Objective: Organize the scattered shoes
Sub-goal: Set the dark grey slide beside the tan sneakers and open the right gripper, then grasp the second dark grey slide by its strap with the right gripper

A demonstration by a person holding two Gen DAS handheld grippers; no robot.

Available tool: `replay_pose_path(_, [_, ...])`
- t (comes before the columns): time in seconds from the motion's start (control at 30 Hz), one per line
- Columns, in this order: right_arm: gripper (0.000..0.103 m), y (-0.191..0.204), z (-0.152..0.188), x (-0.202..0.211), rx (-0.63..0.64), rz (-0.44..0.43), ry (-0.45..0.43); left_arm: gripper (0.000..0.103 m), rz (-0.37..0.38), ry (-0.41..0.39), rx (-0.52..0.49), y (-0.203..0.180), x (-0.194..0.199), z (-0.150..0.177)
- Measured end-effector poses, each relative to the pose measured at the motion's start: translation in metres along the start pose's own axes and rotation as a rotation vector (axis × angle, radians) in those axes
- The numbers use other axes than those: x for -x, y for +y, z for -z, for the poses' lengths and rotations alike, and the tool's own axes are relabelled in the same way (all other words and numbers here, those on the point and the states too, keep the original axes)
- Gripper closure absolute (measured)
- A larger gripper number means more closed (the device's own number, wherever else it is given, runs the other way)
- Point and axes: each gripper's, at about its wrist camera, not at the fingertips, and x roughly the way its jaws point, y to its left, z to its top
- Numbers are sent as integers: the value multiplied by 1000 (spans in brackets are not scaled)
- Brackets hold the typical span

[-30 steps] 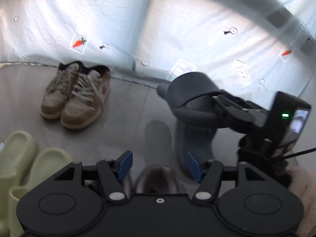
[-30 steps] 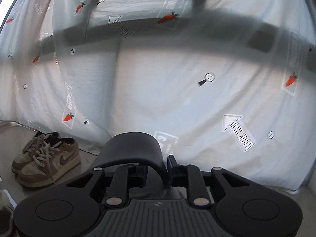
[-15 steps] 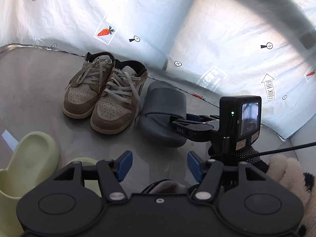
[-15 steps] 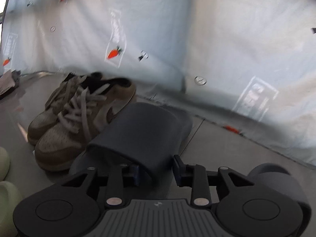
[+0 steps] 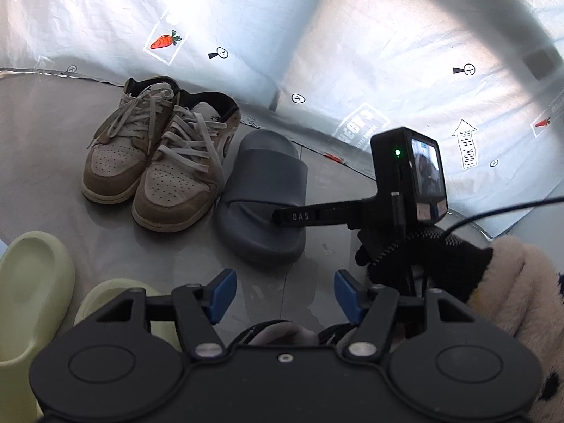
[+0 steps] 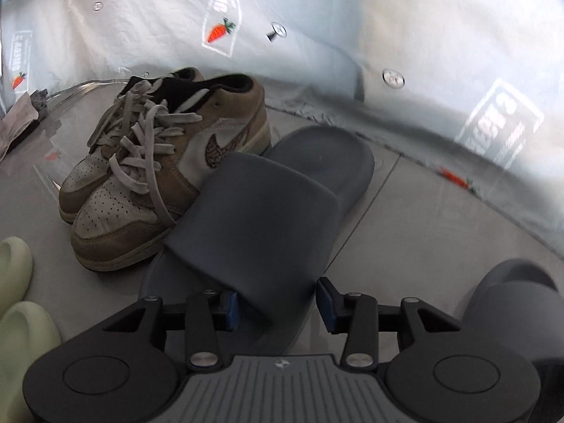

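One grey slide (image 6: 261, 211) lay on the floor beside the sneakers (image 6: 148, 176), the right claw (image 6: 278, 305) opening off its strap, left claw (image 5: 282, 296) apart and empty; its mate (image 6: 518, 303) probably followed.

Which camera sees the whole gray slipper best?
The left wrist view: the gray slipper shows toe to heel beside the sneakers. The right wrist view is so close that its strap fills the picture and hides the toe.
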Motion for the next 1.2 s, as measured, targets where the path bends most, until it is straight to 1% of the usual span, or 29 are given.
replay_pose_path(0.03, [46, -2, -3, 0, -11, -3, 14, 40, 5, 0, -4, -1, -1, -1])
replay_pose_path(0.13, [38, -7, -8, 0, -41, -11, 42, 40, 16, 4, -11, -3, -4, -3])
replay_pose_path(0.2, [34, -12, -13, -1, -75, -26, 76, 40, 24, 7, -14, -4, -5, -4])
replay_pose_path(0.3, [32, -18, -21, -6, -120, -56, 150, 40, 31, 9, -19, -5, -7, -5])
replay_pose_path(0.47, [25, -27, -31, -12, -177, -76, 259, 40, 42, 7, -17, -5, -9, -8])
replay_pose_path(0.6, [21, -43, -31, -25, -324, -160, 375, 40, 50, 6, -12, -5, -10, -9])
replay_pose_path(0.63, [12, -46, -31, -28, -353, -198, 413, 40, 51, 3, -12, -5, -10, -9])
replay_pose_path(0.67, [10, -48, -30, -31, -400, -255, 458, 40, 51, -1, -13, -5, -9, -10])
replay_pose_path(0.7, [10, -51, -28, -36, -457, -316, 505, 40, 51, -4, -14, -5, -8, -11])
replay_pose_path(0.73, [10, -52, -26, -36, -495, -345, 519, 40, 51, -8, -15, -5, -7, -11])
replay_pose_path(0.77, [10, -50, -27, -32, -496, -335, 496, 40, 51, -12, -15, -4, -6, -12])
replay_pose_path(0.87, [10, -39, -30, -6, -370, -213, 390, 40, 46, -28, -13, -2, -1, -13])
replay_pose_path(0.9, [10, -35, -30, 6, -321, -185, 344, 40, 44, -31, -8, -1, 0, -13])
replay_pose_path(1.0, [10, -39, -14, 50, -257, -112, 159, 39, 37, -34, 11, 4, 3, -10])
replay_pose_path(1.03, [10, -40, -5, 65, -229, -62, 104, 39, 36, -33, 16, 5, 4, -9])
replay_pose_path(1.07, [10, -41, 3, 75, -203, -14, 71, 39, 37, -32, 20, 5, 4, -8])
replay_pose_path(1.1, [10, -40, 17, 85, -167, 71, 38, 39, 39, -30, 23, 5, 4, -7])
replay_pose_path(1.13, [10, -40, 31, 91, -131, 146, 24, 39, 44, -30, 25, 3, 4, -6])
replay_pose_path(1.2, [10, -37, 55, 94, -73, 251, 21, 39, 56, -34, 20, -2, 6, -5])
